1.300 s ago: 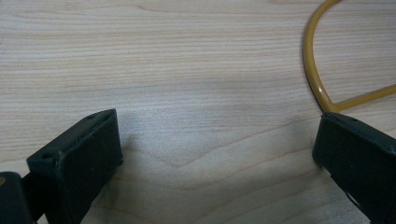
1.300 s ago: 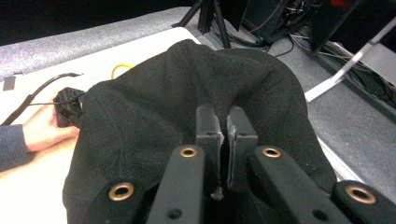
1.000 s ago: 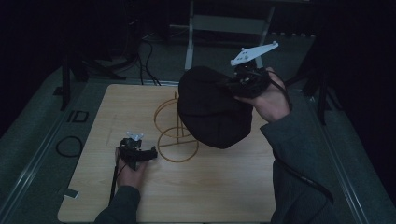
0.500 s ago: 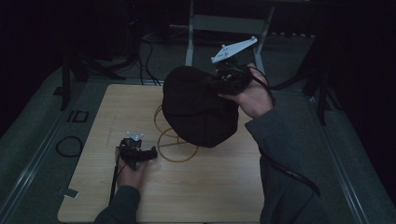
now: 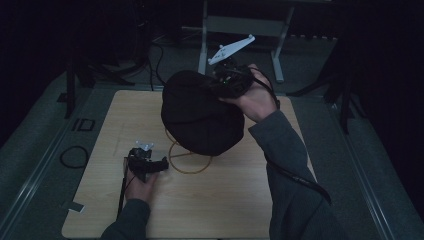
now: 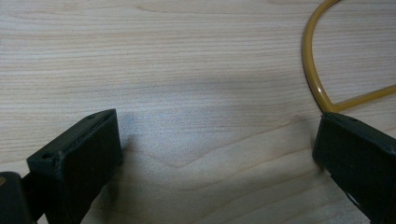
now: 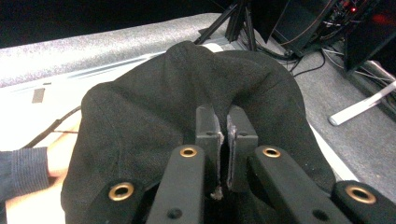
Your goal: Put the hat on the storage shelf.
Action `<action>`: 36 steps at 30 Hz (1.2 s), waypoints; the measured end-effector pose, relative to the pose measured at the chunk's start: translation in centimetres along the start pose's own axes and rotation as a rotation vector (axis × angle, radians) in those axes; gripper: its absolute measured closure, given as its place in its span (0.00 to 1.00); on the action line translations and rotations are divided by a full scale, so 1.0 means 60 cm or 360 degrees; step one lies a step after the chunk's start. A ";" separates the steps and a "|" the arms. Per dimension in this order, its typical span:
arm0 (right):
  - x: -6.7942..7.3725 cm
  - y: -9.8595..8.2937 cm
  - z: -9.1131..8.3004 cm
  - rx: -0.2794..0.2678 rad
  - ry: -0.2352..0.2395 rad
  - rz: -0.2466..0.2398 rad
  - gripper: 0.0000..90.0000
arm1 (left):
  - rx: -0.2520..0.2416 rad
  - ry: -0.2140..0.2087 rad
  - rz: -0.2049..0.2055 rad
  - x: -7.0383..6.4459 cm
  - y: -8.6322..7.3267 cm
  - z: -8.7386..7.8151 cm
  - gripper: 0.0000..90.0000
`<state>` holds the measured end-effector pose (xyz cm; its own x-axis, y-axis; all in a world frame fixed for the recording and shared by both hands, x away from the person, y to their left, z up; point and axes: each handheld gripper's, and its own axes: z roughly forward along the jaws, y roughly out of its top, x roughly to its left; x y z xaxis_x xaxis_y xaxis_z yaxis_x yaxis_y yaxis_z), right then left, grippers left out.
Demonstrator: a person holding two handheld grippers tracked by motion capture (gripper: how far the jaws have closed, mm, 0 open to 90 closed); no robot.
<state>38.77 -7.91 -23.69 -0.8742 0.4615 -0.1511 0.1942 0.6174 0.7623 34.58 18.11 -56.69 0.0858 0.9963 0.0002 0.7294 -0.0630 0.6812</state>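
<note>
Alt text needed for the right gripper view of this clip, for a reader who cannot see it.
The right gripper is shut on a pinched fold of a black hat, which bulges beyond its jaws. A hand in a dark sleeve shows at the left edge, with grey floor and stand legs behind.

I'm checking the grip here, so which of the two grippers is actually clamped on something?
The right gripper, raised over the table's far side: its jaws pinch a fold of the black hat. The left gripper rests open on the table, holding nothing.

Right tongs [image 5: 216, 86] raised and pinched closed; left tongs [image 5: 161, 165] low, jaws spread.
</note>
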 end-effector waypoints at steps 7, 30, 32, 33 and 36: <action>0.008 0.008 0.025 0.0017 0.0021 0.0002 0.95 | 0.0002 -0.0001 0.0002 0.000 0.000 0.000 0.01; 0.004 -0.009 0.075 0.0085 0.0024 0.0071 0.95 | 0.0000 0.0000 0.0001 0.000 0.000 0.000 0.01; 0.005 -0.012 0.086 0.0098 0.0028 0.0075 0.95 | 0.0001 0.0002 0.0008 0.000 0.000 0.000 0.01; 0.006 -0.013 0.091 0.0108 0.0031 0.0080 0.95 | 0.0002 0.0000 0.0008 0.000 0.000 -0.001 0.01; 0.006 -0.019 0.104 0.0132 0.0028 0.0085 0.95 | 0.0008 -0.0002 0.0012 0.001 0.000 -0.001 0.01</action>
<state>40.99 -4.44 -28.53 -0.8690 0.4845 -0.1002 0.2762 0.6432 0.7141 34.54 18.15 -56.66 0.0919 0.9958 0.0044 0.7322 -0.0706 0.6775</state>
